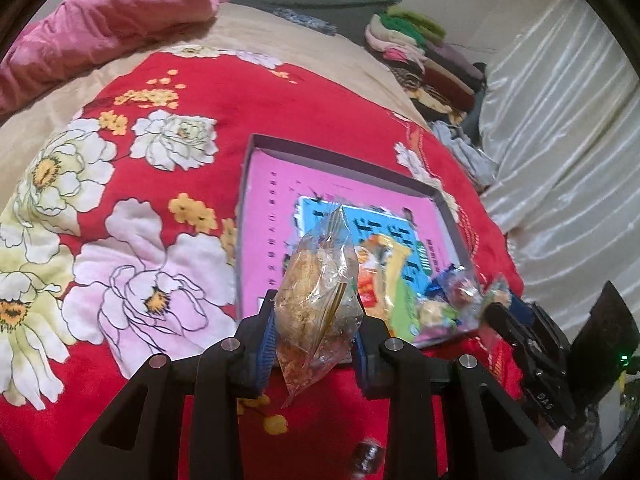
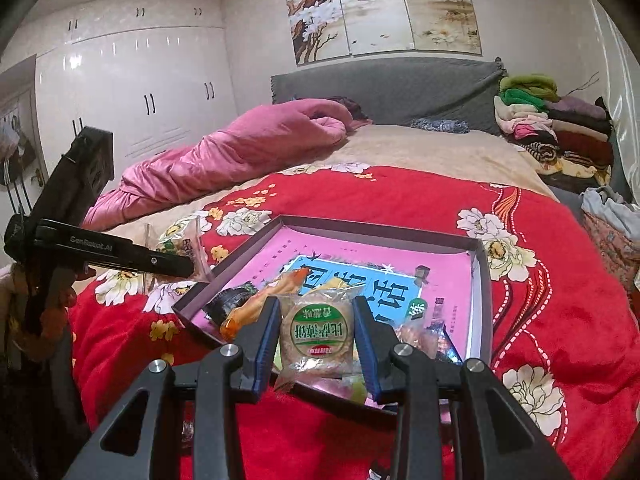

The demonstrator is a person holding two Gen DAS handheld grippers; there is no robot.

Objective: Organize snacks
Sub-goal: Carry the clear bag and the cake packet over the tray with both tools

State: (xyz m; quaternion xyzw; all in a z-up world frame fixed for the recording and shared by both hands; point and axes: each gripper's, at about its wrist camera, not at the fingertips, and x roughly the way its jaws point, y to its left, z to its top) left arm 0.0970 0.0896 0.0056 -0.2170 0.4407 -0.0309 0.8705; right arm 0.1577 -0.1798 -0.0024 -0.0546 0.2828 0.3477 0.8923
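A shallow box with a pink and blue printed floor lies on the red floral blanket. Several wrapped snacks lie in its near end. My left gripper is shut on a clear packet of brown biscuit, held above the blanket just left of the box; it also shows in the right wrist view. My right gripper is shut on a round biscuit packet with a green label over the box's near edge. It shows at the right in the left wrist view.
The red floral blanket covers a bed. A pink quilt lies along the far left. A stack of folded clothes sits at the far right by the grey headboard. A white curtain hangs right of the bed.
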